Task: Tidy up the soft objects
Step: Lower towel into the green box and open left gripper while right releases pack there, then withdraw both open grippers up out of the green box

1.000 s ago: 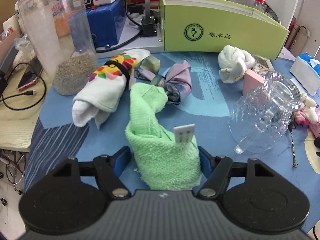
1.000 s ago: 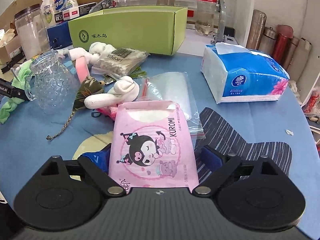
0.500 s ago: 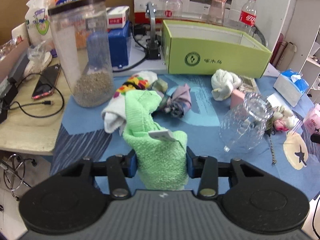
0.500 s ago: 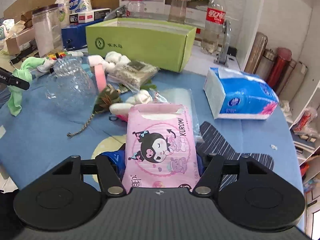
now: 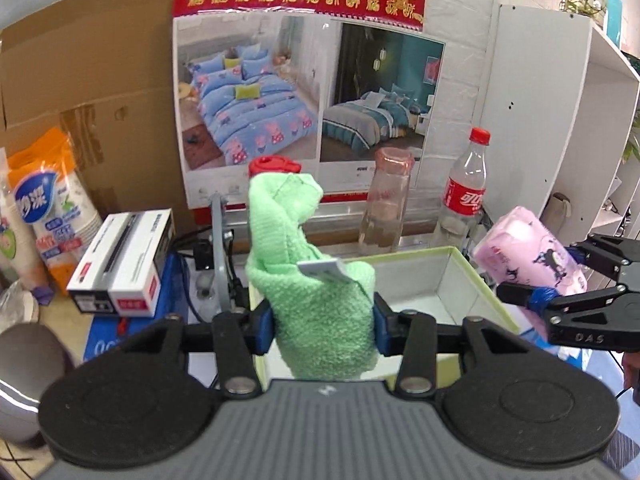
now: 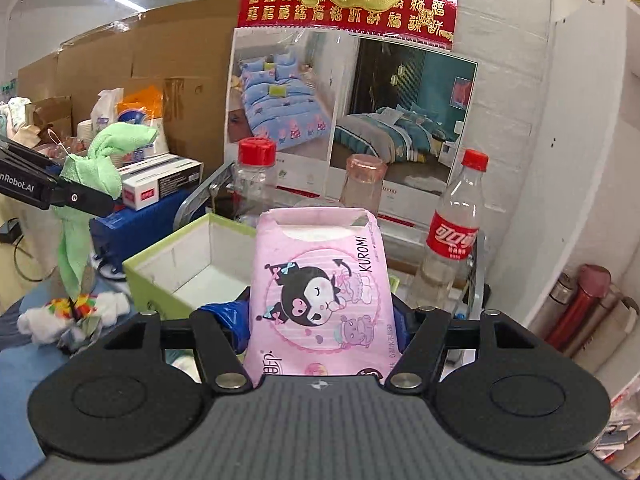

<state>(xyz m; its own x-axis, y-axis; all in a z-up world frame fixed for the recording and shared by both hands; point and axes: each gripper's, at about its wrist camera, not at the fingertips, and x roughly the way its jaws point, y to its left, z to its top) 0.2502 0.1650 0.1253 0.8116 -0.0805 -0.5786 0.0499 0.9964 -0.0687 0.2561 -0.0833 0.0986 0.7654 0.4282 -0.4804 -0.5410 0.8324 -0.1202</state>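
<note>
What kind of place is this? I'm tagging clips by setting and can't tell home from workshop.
Probably a cluttered storeroom or small workroom, not a tidy home: big cardboard sheets lean on the wall, a bedding advert poster hangs on white brick, and paper-cup packs crowd the bench.

Green terry towel (image 5: 320, 300), bunched and upright, white tag folded across the front, pinched mid-air above the near-left rim of the open green box (image 5: 472, 276). Pink Kuromi tissue pack (image 6: 320, 292), cartoon print facing up, upright, clamped above the same box's right side.
</note>
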